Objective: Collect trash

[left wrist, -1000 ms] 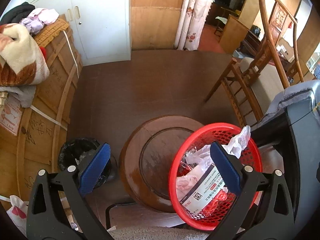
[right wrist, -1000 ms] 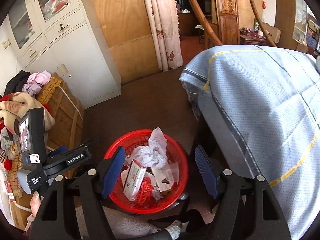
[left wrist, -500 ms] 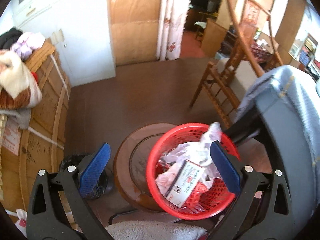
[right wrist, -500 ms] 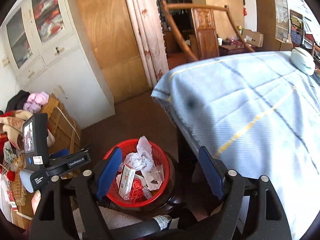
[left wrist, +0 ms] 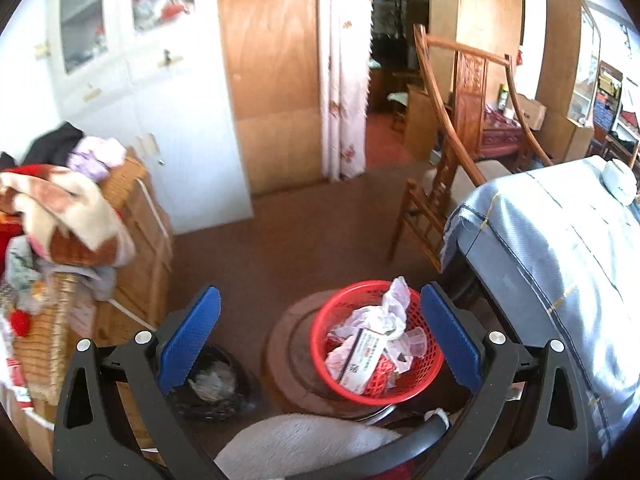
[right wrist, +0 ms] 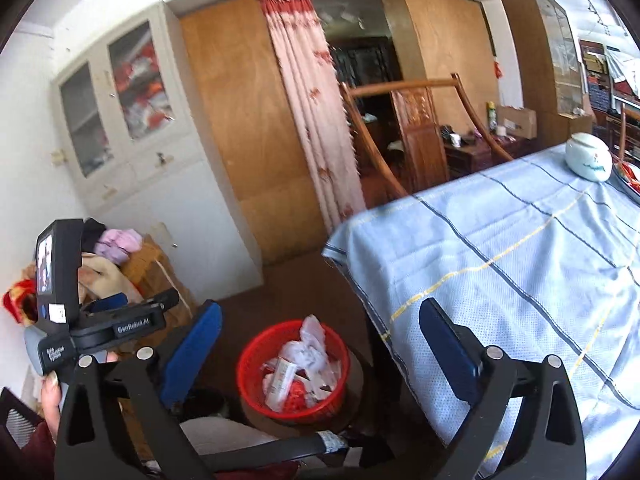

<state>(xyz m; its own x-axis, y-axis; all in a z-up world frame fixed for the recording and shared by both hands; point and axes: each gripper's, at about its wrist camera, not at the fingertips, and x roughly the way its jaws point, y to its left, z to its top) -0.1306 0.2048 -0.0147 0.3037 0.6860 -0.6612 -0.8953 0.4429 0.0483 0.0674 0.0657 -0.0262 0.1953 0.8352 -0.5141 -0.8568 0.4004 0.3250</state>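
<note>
Risk number one, on the left side of my left gripper (left wrist: 318,328): the black bin (left wrist: 212,384) stands on the floor just under its left finger, and I hold nothing, the jaws are spread wide and empty. If I reach down carelessly, I think the finger can catch the bin liner and pull it over.

Ahead and between the fingers, the red basket (left wrist: 320,344) sits on a round stool (left wrist: 284,348), near its right edge, full of crumpled paper (left wrist: 390,308) and a carton (left wrist: 362,356). A push from the left could slide it off and spill the trash.

My right gripper (right wrist: 320,350) is also released, empty, high above the basket. To its right the table cloth (right wrist: 520,260) hangs close; I fear a finger may snag it, and the white jar (right wrist: 588,156) far ahead on the cloth could be dragged.
</note>
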